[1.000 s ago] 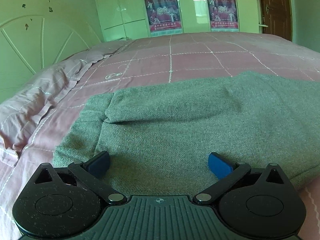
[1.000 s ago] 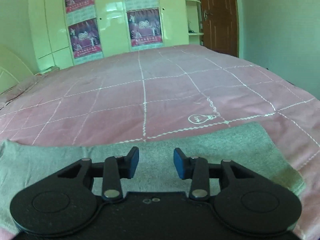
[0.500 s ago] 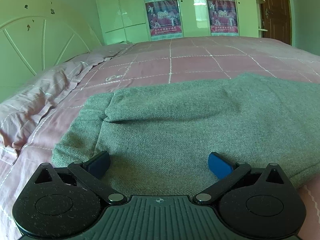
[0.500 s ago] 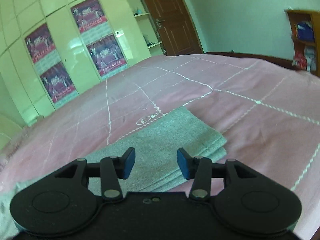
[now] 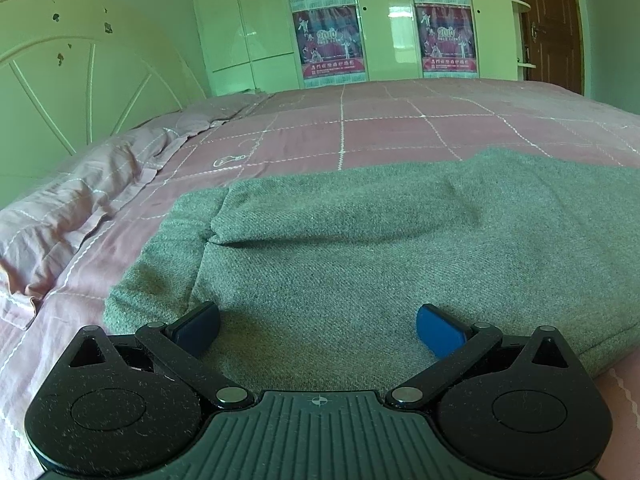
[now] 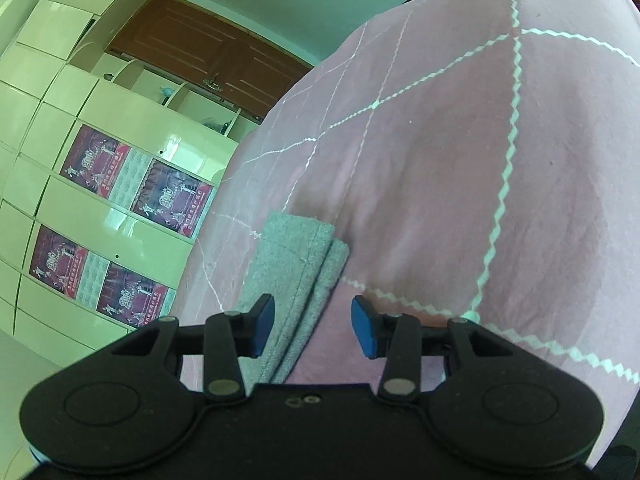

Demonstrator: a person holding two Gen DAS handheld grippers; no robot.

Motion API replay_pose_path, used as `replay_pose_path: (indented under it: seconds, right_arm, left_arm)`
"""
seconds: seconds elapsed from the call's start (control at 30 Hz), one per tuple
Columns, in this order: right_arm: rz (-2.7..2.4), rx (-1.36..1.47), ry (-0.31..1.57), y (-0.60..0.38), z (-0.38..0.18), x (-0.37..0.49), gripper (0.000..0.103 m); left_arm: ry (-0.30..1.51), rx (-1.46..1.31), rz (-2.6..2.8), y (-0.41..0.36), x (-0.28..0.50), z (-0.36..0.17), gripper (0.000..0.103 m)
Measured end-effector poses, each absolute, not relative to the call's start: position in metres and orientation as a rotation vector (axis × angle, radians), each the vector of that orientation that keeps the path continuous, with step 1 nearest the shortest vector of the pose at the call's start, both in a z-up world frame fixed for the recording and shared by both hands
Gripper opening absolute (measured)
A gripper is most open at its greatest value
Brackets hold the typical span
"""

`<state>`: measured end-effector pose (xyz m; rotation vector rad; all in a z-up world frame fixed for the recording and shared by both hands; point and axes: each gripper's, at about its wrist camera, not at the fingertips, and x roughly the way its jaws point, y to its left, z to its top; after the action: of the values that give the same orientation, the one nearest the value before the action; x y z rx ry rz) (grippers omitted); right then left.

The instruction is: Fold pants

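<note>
Pants (image 5: 380,240) lie flat on the bed (image 5: 380,120), legs stacked. Left claw (image 5: 318,330) released, resting over the near waist end. Right claw (image 6: 313,330) released, straddling the hem edge; I should close on both layers together.

Both views are bright with a green cast; daylight glares as white patches on the glossy wardrobe doors (image 5: 396,36) (image 6: 120,220). Fisheye bending is strongest away from the wardrobe, with dark corner vignetting. Soft shadows lie on the bedspread (image 6: 440,200); 2 views stay sharp, without motion blur.
</note>
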<state>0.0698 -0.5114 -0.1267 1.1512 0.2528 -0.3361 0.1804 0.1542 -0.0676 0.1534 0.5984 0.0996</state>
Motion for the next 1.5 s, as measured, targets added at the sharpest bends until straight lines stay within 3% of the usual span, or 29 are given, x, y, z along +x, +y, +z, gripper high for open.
replay_pose_path:
  seconds: [0.33, 0.5, 0.6, 0.77, 0.8, 0.83, 0.87, 1.07, 1.2, 1.23, 1.33, 1.5]
  right_arm:
    - [-0.34, 1.23, 0.251, -0.521, -0.136, 0.094, 0.034]
    - [-0.443, 1.157, 0.304, -0.521, -0.123, 0.106, 0.024]
    - [-0.476, 1.122, 0.238, -0.515, -0.112, 0.097, 0.024]
    - [-0.412, 1.16, 0.29, -0.52, -0.124, 0.11, 0.024]
    - [-0.408, 1.175, 0.311, -0.523, -0.128, 0.115, 0.022]
    - [-0.413, 1.175, 0.315, -0.523, -0.128, 0.118, 0.007]
    - [-0.409, 1.158, 0.32, -0.523, -0.125, 0.122, 0.001]
    - [-0.349, 1.056, 0.228, -0.505, -0.097, 0.103, 0.0]
    - [-0.379, 1.131, 0.335, -0.518, -0.122, 0.106, 0.011]
    - [-0.367, 1.142, 0.305, -0.519, -0.121, 0.1, 0.021]
    - [-0.383, 1.117, 0.291, -0.513, -0.116, 0.091, 0.037]
    - [-0.353, 1.152, 0.352, -0.514, -0.13, 0.109, 0.039]
  left_arm:
    - [0.595, 0.155, 0.106, 0.153, 0.18, -0.067, 0.103]
    - [0.596, 0.155, 0.106, 0.152, 0.18, -0.067, 0.103]
    - [0.593, 0.155, 0.106, 0.153, 0.179, -0.067, 0.103]
    - [0.584, 0.154, 0.106, 0.152, 0.178, -0.069, 0.103]
    - [0.585, 0.154, 0.105, 0.152, 0.178, -0.069, 0.103]
    - [0.585, 0.155, 0.105, 0.152, 0.178, -0.069, 0.103]
    - [0.585, 0.154, 0.105, 0.152, 0.177, -0.069, 0.103]
    - [0.578, 0.154, 0.107, 0.152, 0.176, -0.071, 0.103]
    - [0.58, 0.153, 0.105, 0.152, 0.176, -0.071, 0.103]
    - [0.583, 0.153, 0.104, 0.152, 0.177, -0.07, 0.103]
    - [0.579, 0.154, 0.105, 0.152, 0.176, -0.07, 0.103]
    - [0.576, 0.155, 0.107, 0.151, 0.175, -0.07, 0.103]
